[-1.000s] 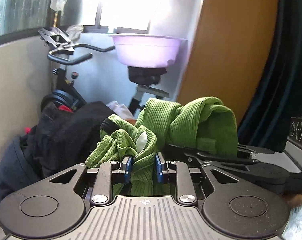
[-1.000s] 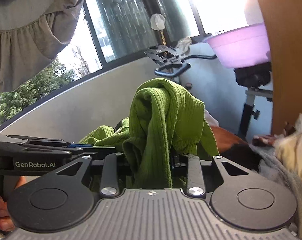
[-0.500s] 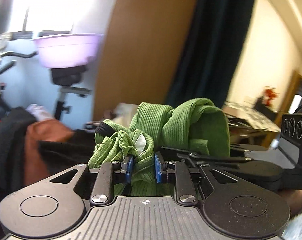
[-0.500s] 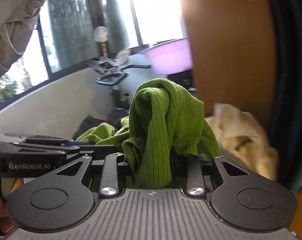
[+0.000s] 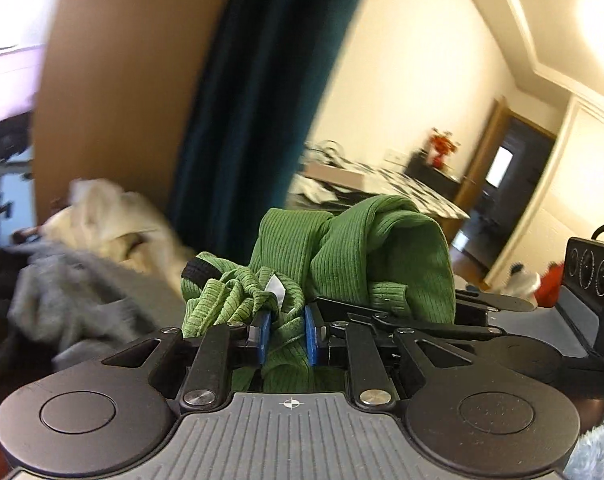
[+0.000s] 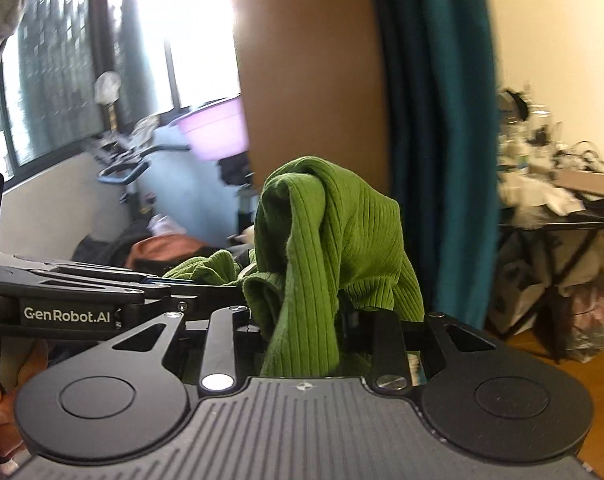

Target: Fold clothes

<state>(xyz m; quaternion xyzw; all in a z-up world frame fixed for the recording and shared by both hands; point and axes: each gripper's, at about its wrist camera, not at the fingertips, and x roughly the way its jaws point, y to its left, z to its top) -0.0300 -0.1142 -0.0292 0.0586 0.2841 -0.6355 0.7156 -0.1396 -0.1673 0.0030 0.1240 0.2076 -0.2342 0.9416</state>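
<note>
A green ribbed garment [image 5: 342,248] hangs bunched between both grippers, held up in the air. In the left wrist view my left gripper [image 5: 286,336] has its blue pads [image 5: 264,334] pinching a gathered fold near the white label, and its jaws are closing tighter on the cloth. My right gripper [image 6: 302,320] is shut on another thick bunch of the same green garment [image 6: 330,240], which drapes over and hides its pads. The two grippers sit side by side, close together; the left gripper [image 6: 158,282] shows at the left of the right wrist view.
A dark teal curtain [image 5: 258,100] and a brown wooden panel [image 5: 122,80] stand ahead. Grey and cream clothes [image 5: 102,240] are piled at the left. A cluttered table [image 6: 562,216] stands at the right over wooden floor. An exercise bike [image 6: 130,168] with a purple basin [image 6: 218,132] is by the window.
Both views have swung to the right, from the window and exercise bike toward the curtain and the room. The green garment stays gripped in both grippers.
</note>
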